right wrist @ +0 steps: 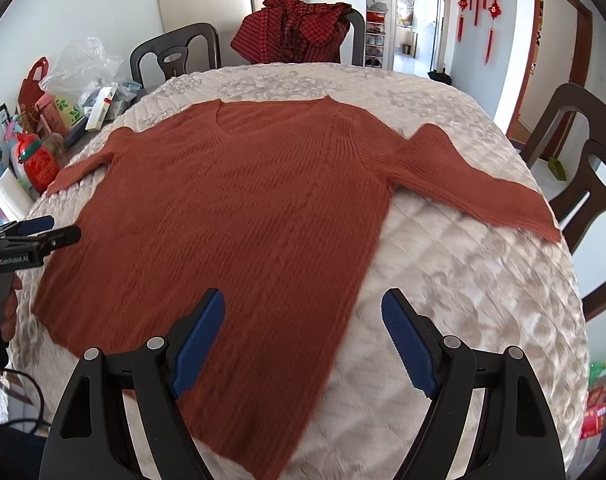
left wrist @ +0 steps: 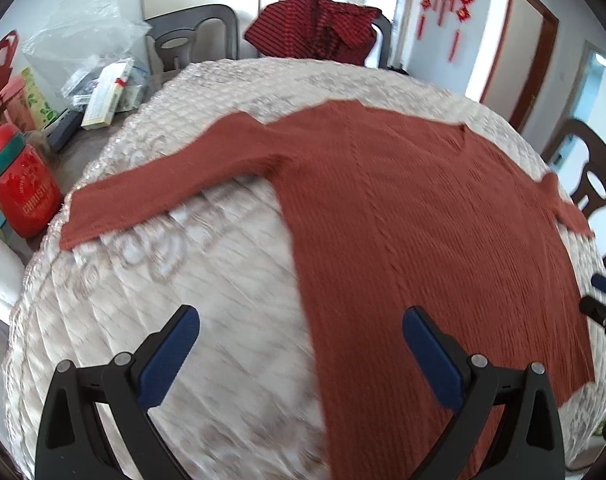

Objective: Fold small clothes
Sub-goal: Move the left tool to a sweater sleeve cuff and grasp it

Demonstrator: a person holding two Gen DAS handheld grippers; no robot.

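A rust-orange knit sweater (right wrist: 243,208) lies flat and spread out on the quilted cream tablecloth (right wrist: 463,300), neckline at the far side, both sleeves stretched outward. It also shows in the left wrist view (left wrist: 415,232), with its left sleeve (left wrist: 163,176) reaching toward the table's left edge. My left gripper (left wrist: 301,320) is open and empty, above the sweater's lower left hem. It also shows at the left edge of the right wrist view (right wrist: 43,228). My right gripper (right wrist: 303,300) is open and empty, above the sweater's lower right hem.
A red checked garment (right wrist: 295,28) hangs over a far chair. Dark chairs stand at the back left (right wrist: 175,52) and right (right wrist: 583,152). Clutter sits at the table's left: a red jar (left wrist: 27,188), boxes (left wrist: 103,100) and a plastic bag (left wrist: 79,32).
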